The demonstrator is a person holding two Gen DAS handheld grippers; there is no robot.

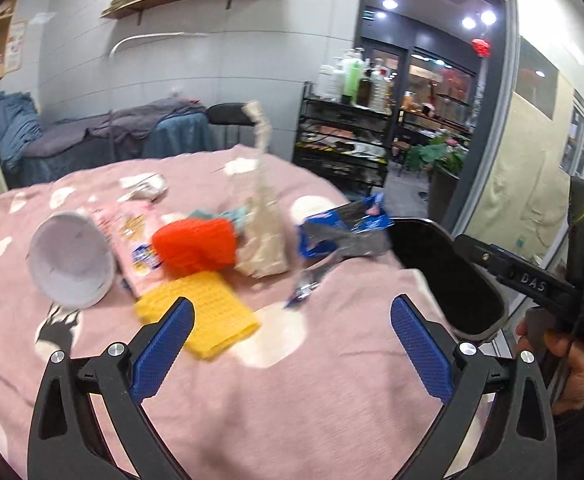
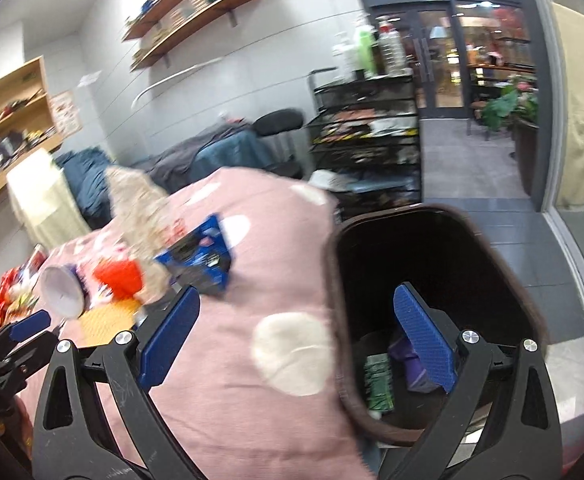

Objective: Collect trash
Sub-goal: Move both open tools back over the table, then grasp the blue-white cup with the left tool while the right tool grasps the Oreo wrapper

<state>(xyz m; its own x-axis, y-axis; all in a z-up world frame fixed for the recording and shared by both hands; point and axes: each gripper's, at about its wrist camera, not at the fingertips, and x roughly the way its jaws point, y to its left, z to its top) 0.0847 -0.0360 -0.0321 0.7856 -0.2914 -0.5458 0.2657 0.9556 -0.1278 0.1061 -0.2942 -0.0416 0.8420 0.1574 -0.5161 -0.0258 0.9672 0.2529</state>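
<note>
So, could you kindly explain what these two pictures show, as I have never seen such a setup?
There is no robot here: a person holds a two-fingered tool in each hand, and each tool carries a wide-angle camera looking along its blue-padded fingers. One picture comes from the left tool, the other from the right tool. Both are open and hold nothing. On the pink spotted blanket lie a white paper cup on its side, an orange cloth, a yellow cloth, a clear crinkled bag and a blue wrapper. Beside the bed stands a dark bin, already holding some rubbish.
</note>
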